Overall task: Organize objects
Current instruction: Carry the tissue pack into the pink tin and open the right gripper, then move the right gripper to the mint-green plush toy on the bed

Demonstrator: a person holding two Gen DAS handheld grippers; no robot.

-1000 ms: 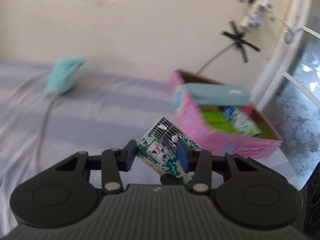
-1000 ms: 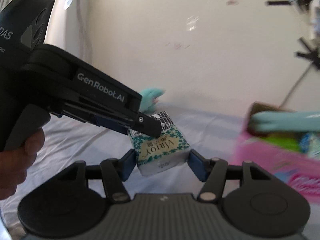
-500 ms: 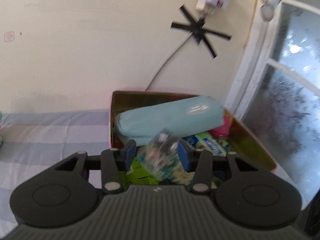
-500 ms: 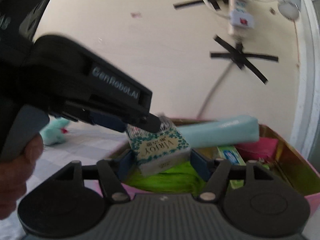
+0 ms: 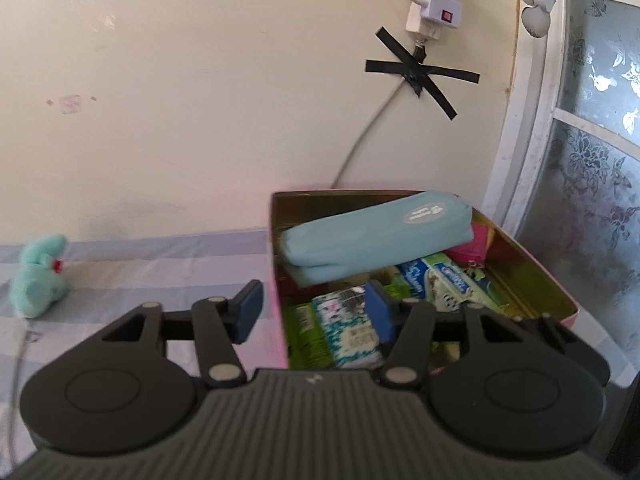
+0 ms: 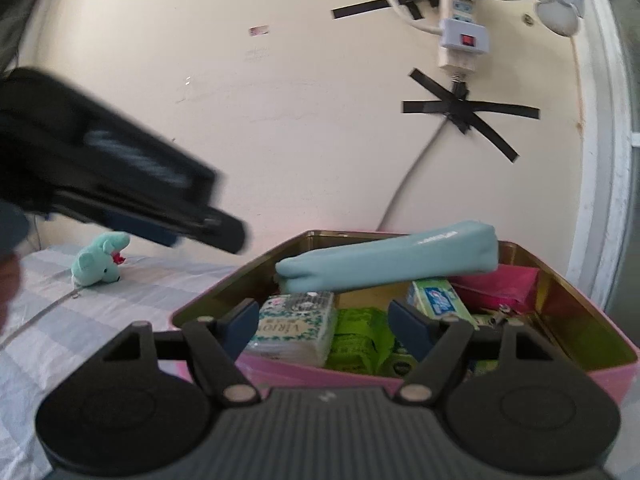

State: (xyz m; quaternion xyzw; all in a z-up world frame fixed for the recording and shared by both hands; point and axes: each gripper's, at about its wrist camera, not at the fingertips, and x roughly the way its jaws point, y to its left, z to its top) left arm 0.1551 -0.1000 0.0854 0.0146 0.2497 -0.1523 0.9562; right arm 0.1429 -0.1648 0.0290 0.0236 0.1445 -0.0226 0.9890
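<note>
Tissue pack [image 6: 294, 330] lies in the pink box [image 6: 280, 364]; we lift both grippers, left gripper [image 5: 310, 312] and right gripper [image 6: 324, 326], clear, jaws apart, empty.

The matte black plastic left gripper [image 5: 312, 308] and its twin, the right gripper [image 6: 322, 322], share ribbed grey housings, round side discs, silver pivot screws and dark blue rubber pads [image 5: 249, 311] on linked arms.
</note>
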